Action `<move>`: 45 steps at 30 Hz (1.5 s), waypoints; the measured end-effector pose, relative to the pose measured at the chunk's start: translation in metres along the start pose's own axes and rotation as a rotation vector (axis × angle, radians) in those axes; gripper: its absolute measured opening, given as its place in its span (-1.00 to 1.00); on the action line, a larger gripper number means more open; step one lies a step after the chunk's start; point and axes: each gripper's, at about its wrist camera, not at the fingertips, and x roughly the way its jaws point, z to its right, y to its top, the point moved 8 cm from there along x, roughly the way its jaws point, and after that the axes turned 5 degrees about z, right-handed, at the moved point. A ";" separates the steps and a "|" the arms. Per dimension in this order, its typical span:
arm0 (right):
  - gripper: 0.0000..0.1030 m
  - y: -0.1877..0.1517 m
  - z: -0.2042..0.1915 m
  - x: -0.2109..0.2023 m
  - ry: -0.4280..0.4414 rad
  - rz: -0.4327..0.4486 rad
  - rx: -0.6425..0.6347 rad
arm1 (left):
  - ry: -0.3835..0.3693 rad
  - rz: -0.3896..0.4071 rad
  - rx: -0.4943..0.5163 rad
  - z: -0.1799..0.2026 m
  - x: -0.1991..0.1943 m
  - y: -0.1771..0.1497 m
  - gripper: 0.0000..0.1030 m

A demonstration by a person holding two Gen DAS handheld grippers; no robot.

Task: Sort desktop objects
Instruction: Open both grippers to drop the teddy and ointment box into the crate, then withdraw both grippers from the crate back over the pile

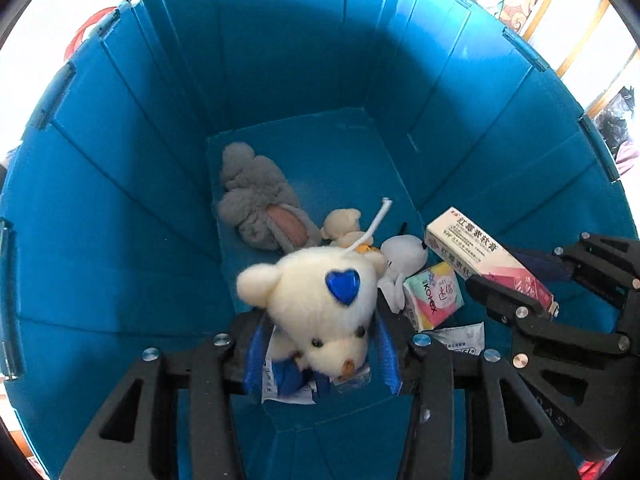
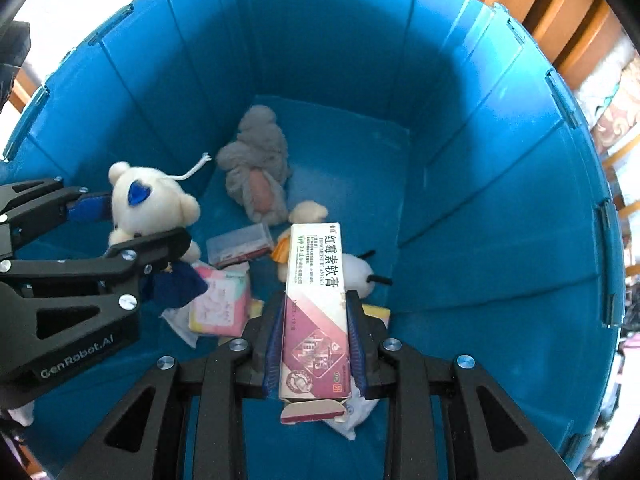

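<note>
We see both grippers pointing steeply down into a deep blue plastic bin (image 1: 280, 60). The left gripper (image 1: 320, 354) has its jaws pinching a cream plush bear with a blue heart on its head (image 1: 320, 308), held above the bin floor. The right gripper (image 2: 314, 354) has its jaws clamped on the sides of a long white-and-pink cardboard ointment box (image 2: 316, 304), which sticks out forward over the pile. On the bin floor lie a grey plush toy (image 1: 256, 196), a smaller cream plush (image 1: 342, 222), a white plush figure (image 1: 400, 260) and a pastel Kotex packet (image 1: 434, 294), close together near the right gripper.
</note>
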 end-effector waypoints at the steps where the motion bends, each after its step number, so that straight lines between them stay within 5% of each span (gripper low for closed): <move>1: -0.45 -0.001 0.000 0.001 -0.003 0.002 0.000 | -0.001 -0.002 -0.001 0.000 0.001 0.000 -0.12; 4: -0.45 0.000 0.005 0.004 -0.029 0.009 -0.005 | -0.010 -0.006 -0.004 0.000 0.004 0.000 -0.10; 8: -0.45 0.002 0.010 0.010 -0.044 0.009 0.000 | -0.020 -0.009 0.001 0.002 0.003 -0.001 0.24; 14: -0.44 0.003 0.012 0.016 -0.046 -0.007 0.006 | -0.023 -0.014 0.001 0.004 0.003 -0.002 0.25; 21: 0.27 0.000 0.021 0.011 -0.101 -0.006 0.002 | -0.023 0.000 0.004 0.004 0.004 0.000 0.25; 28: 0.69 -0.002 0.026 -0.023 -0.146 0.077 -0.023 | -0.002 0.035 0.009 0.002 -0.003 0.002 0.25; 36: 0.98 -0.013 0.004 -0.078 -0.116 0.232 -0.033 | 0.053 0.272 0.081 0.009 -0.077 0.008 0.25; 45: 0.99 -0.024 -0.048 -0.151 -0.016 0.502 -0.062 | 0.117 0.576 0.042 -0.022 -0.180 -0.030 0.26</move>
